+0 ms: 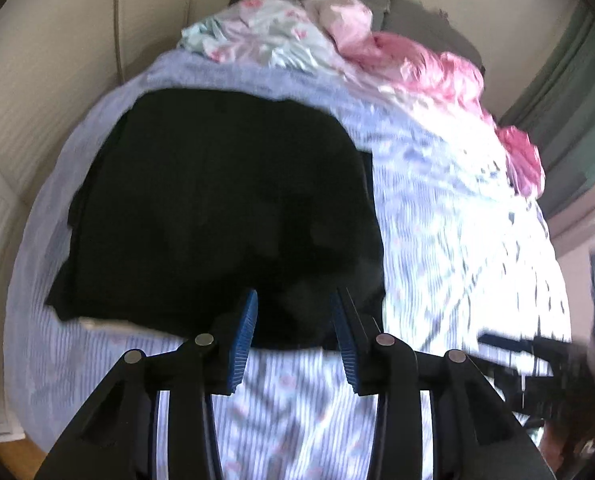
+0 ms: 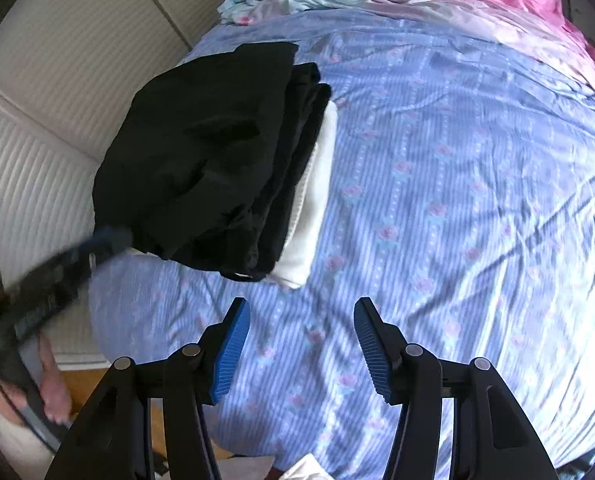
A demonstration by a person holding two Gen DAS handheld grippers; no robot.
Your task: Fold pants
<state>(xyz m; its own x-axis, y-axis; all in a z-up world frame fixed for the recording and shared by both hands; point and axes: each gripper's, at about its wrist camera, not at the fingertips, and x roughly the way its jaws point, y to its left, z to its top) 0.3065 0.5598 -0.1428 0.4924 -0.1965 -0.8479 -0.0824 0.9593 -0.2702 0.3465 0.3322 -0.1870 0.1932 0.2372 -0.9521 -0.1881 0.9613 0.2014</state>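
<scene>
The black pants (image 1: 217,208) lie folded in a pile on the bed, near its left side. In the right wrist view the pants (image 2: 201,156) rest on top of other folded clothes, black and white (image 2: 313,200). My left gripper (image 1: 293,320) is open, its blue pads just at the near edge of the pants, holding nothing. It shows blurred in the right wrist view (image 2: 97,244), at the pile's near left corner. My right gripper (image 2: 301,328) is open and empty over the bedsheet, a short way in front of the pile.
The bed has a blue striped floral sheet (image 2: 457,200). A crumpled pink and pale floral duvet (image 1: 397,56) lies at the head end. A white ribbed cupboard (image 2: 37,120) stands left of the bed. Wood floor (image 2: 85,388) shows below.
</scene>
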